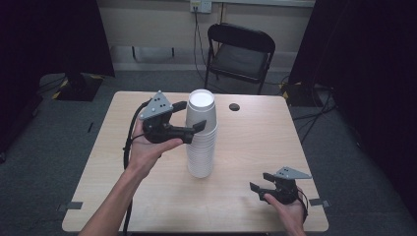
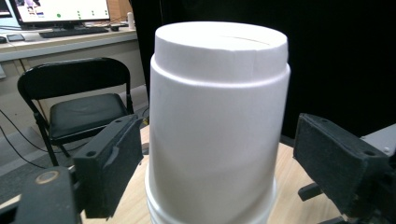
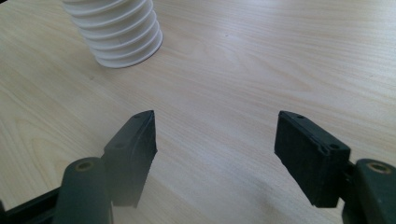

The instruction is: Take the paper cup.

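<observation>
Centrally on the wooden table [image 1: 255,147] stands a tall stack of white cups [image 1: 201,135], upside down, its flat top at the upper end and its ribbed rims piled down to the tabletop. Up at the stack's 9 o'clock side, the left gripper [image 1: 193,116] is held in a raised hand [image 1: 147,147] level with the topmost cup; its 2 jaws stand wide, one on each side of that cup, and in the left gripper view a gap shows between each black pad and the white wall [image 2: 217,135], so nothing is clamped. Down toward 4 o'clock from the stack, well apart from it, the right gripper [image 1: 261,181] rests low near the table's near edge in the other hand [image 1: 290,209]. Its 2 jaws are also spread wide over bare wood, with nothing between them; in the right gripper view the ribbed base of the stack [image 3: 119,35] sits at about 11 o'clock beyond the jaws. Behind the table, at 12 o'clock, a black folding chair [image 1: 239,51] stands on the grey floor, and a small dark round mark [image 1: 234,106] lies on the tabletop near the far edge.
</observation>
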`<state>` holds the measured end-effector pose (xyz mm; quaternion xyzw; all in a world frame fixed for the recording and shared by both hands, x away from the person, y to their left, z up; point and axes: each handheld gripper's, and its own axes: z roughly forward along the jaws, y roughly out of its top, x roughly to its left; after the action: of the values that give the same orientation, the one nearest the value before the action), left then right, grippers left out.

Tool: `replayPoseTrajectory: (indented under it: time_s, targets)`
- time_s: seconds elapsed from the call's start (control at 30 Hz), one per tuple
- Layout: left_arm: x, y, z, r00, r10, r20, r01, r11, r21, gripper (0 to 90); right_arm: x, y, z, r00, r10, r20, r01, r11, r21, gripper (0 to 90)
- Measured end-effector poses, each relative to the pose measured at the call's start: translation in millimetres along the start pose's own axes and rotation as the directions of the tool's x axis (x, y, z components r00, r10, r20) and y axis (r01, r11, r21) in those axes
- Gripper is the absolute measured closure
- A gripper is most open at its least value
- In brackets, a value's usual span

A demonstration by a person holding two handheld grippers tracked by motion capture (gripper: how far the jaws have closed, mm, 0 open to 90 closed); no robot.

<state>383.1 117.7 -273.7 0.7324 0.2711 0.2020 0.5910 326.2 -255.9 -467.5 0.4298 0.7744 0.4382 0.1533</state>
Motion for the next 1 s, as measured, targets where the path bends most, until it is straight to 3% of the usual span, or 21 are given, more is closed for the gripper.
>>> replayPoseTrajectory:
  time_s: [0.13, 0.23, 0.37, 0.73, 1.0]
  targets:
    - [2.9, 1.4, 6.0, 0.9999, -0.011, 0.008, 0.011, 0.9998, -0.018, 15.4, 1.0, -0.6, 1.8, 1.0, -0.002, -0.009, 0.002, 1.0, 0.007, 30.5]
    - [3.7, 4.0, 11.1, 0.9997, -0.016, 0.017, 0.015, 0.9998, 0.012, 15.3, 2.0, 0.0, 2.1, 0.9999, -0.007, -0.01, 0.007, 1.0, 0.007, 30.5]
    - [2.1, 8.9, 18.8, 0.9999, 0.01, 0.013, -0.011, 0.9987, 0.051, 15.0, 1.5, -0.8, 1.5, 1.0, 0.001, -0.008, -0.001, 1.0, -0.002, 31.0]
    - [3.8, 12.5, 31.9, 0.9995, 0.021, 0.024, -0.023, 0.9974, 0.068, 14.8, 2.8, -0.7, 3.8, 0.9999, -0.004, -0.014, 0.004, 1.0, 0.007, 31.2]
    - [6.8, 9.2, 38.1, 0.999, 0.006, 0.045, -0.01, 0.9956, 0.093, 13.3, 3.3, -0.7, 3.3, 0.9999, -0.002, -0.016, 0.002, 1.0, 0.007, 31.4]
